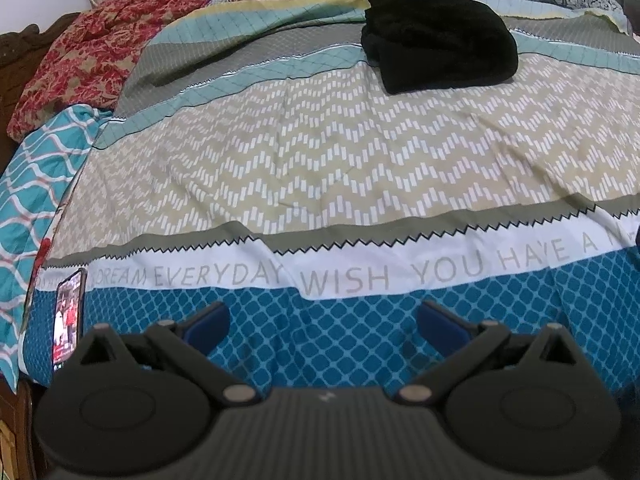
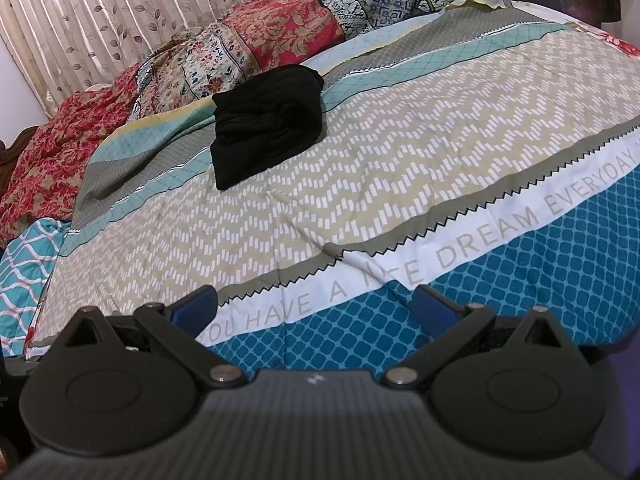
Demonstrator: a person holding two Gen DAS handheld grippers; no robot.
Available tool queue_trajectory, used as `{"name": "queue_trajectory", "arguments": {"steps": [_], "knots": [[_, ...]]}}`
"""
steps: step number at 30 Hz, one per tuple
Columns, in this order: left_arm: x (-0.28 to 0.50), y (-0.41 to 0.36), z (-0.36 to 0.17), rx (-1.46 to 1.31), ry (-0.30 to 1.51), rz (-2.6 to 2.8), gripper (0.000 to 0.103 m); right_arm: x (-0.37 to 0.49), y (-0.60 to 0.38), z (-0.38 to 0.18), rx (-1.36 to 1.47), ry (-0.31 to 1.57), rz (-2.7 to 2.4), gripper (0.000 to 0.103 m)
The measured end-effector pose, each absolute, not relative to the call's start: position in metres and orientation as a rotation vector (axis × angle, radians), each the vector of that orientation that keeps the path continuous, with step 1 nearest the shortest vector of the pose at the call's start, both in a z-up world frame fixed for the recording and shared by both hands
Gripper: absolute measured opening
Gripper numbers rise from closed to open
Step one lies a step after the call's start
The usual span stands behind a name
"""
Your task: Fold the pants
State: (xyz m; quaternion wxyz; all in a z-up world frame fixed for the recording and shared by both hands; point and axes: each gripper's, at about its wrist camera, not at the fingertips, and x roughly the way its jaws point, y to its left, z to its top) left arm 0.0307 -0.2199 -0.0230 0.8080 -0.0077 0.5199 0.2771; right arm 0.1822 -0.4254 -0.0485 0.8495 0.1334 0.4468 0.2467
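Black pants [image 1: 438,42] lie folded into a compact bundle on the far part of the bed, near the pillows; the right wrist view shows the same pants [image 2: 268,126] left of centre. My left gripper [image 1: 322,322] hovers open over the blue patterned band at the near edge of the bedspread, far from the pants, with nothing between its blue fingers [image 1: 208,324]. My right gripper [image 2: 316,310] is also open and empty, above the white lettered band at the near edge.
The patterned bedspread [image 1: 320,160] covers the bed. A phone [image 1: 68,320] with a lit screen lies at the near left edge. Red floral bedding [image 1: 80,60] and patterned pillows [image 2: 248,48] line the far side. A curtain [image 2: 100,12] hangs behind.
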Motion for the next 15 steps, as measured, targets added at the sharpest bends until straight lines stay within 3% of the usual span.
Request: {"name": "queue_trajectory", "arguments": {"steps": [15], "knots": [[0.0315,-0.221,-0.0281,-0.026,1.14,0.578,0.103,0.1825,-0.4263,-0.049,0.281,0.94,0.522,0.103]]}}
